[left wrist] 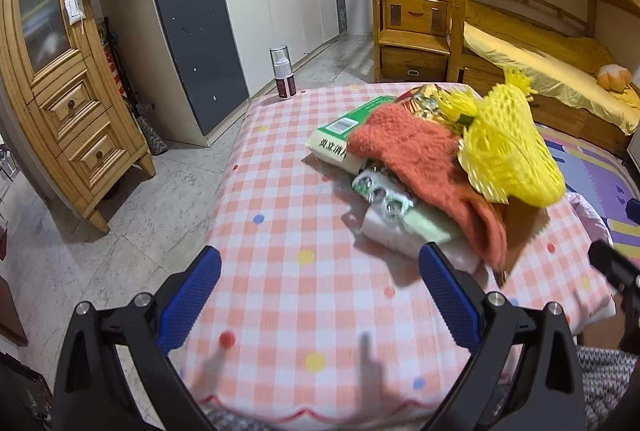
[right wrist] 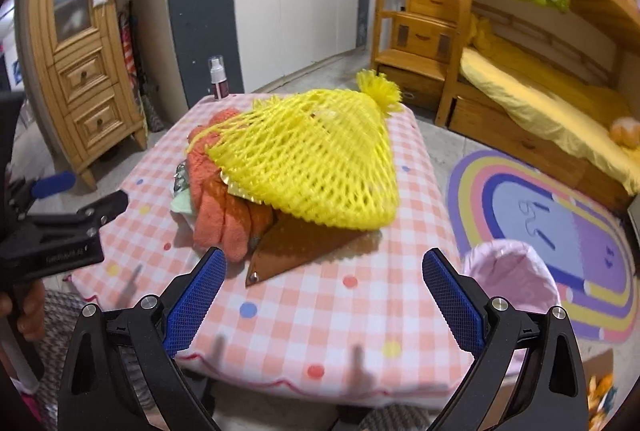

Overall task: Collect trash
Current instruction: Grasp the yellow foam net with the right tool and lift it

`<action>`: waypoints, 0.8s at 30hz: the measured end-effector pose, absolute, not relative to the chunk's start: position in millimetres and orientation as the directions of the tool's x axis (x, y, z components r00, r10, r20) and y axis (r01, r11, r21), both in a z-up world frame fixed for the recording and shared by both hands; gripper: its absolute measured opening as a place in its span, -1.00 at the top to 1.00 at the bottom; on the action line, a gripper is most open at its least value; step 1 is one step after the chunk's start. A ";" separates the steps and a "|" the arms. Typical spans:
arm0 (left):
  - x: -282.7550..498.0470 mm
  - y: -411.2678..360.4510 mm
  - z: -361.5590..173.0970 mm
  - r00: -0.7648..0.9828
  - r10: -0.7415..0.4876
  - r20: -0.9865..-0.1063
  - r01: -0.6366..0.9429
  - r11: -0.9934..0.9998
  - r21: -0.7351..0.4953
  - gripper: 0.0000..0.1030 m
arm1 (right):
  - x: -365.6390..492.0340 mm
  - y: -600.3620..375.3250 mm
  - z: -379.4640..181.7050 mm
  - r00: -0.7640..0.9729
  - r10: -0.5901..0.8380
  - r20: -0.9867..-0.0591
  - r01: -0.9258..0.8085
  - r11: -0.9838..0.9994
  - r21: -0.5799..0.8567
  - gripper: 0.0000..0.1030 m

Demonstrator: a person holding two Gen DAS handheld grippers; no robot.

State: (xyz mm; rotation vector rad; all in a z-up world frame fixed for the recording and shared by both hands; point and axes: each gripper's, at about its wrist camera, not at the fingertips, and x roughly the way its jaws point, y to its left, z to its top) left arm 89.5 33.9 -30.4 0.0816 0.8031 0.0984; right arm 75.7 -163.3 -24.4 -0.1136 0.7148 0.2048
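Note:
A pile of items lies on the pink checked table [left wrist: 280,271]: a yellow foam net [left wrist: 508,151] [right wrist: 312,167], an orange knit glove [left wrist: 424,167] [right wrist: 228,207], a green and white packet [left wrist: 344,139], a silver blister pack [left wrist: 380,195], a white and green packet [left wrist: 416,231] and a brown cardboard piece [right wrist: 296,251]. My left gripper [left wrist: 320,295] is open and empty, just short of the pile. My right gripper [right wrist: 324,295] is open and empty, in front of the cardboard. A bin lined with a pink bag [right wrist: 516,279] stands at the table's right side.
A spray bottle [left wrist: 283,73] [right wrist: 218,79] stands at the table's far left corner. A wooden cabinet [left wrist: 68,103] and grey and white wardrobes [left wrist: 240,3] stand to the left and behind. A bunk bed [left wrist: 540,51] and a rainbow mat [right wrist: 560,231] are on the right.

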 end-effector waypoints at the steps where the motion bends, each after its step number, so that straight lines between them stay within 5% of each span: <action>1: 94.6 34.3 -30.5 0.690 0.117 -0.715 -0.057 0.993 0.107 -0.87 | 80.9 -160.8 -26.6 0.736 0.143 -0.662 -0.235 0.971 -0.051 -0.87; 16: 171.7 31.8 -18.3 0.732 0.088 -0.676 -0.045 0.996 0.081 -0.87 | 137.1 -121.4 -56.4 0.735 0.105 -0.669 -0.360 0.898 -0.255 -0.75; 18: 173.1 36.3 -24.7 0.723 0.080 -0.687 -0.050 0.997 0.064 -0.87 | 139.3 -113.9 -58.2 0.746 0.094 -0.659 -0.363 0.887 -0.285 -0.37; 21: 173.6 39.0 -34.0 0.702 0.074 -0.709 -0.047 0.997 0.058 -0.87 | 141.6 -112.5 -57.2 0.752 0.076 -0.655 -0.351 0.887 -0.300 -0.18; 24: 164.9 40.8 -37.4 0.701 0.063 -0.711 -0.037 0.998 0.053 -0.87 | 135.9 -123.1 -43.9 0.764 0.116 -0.635 -0.341 0.907 -0.245 0.31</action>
